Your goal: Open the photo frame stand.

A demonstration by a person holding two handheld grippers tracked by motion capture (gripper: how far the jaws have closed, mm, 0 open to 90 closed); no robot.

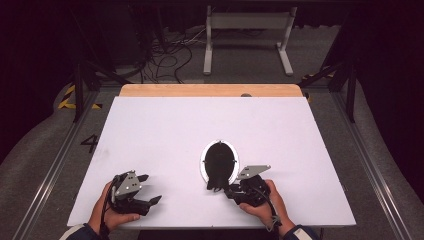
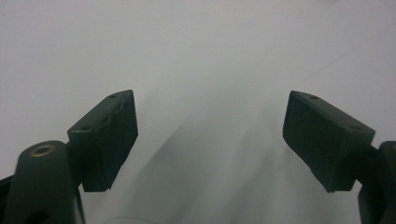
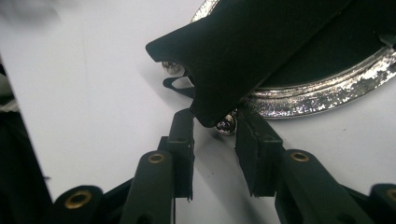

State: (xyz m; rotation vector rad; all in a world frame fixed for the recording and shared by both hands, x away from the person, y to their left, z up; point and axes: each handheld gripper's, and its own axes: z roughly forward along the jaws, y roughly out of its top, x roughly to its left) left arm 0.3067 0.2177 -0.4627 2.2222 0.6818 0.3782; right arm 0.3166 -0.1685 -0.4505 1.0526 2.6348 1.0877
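Observation:
An oval silver-rimmed picture frame [image 1: 203,163] lies face down on the white table [image 1: 165,130], its black back and black easel stand [image 1: 218,167] facing up. My right gripper [image 1: 227,190] is at the frame's near end. In the right gripper view the stand's pointed tip [image 3: 219,93] sits between the two narrowly set jaws of that gripper [image 3: 212,122], which close on its edges, above a small silver ball foot [image 3: 227,125]. The silver rim [image 3: 317,95] curves off to the right. My left gripper [image 1: 149,189] rests at the table's near left, jaws wide apart, holding nothing [image 2: 210,140].
A wooden strip [image 1: 210,90] runs along the table's far edge. Beyond it are a white metal stand [image 1: 248,22] and loose cables [image 1: 170,55] on the grey floor. Metal rails [image 1: 360,145] run along both sides of the table.

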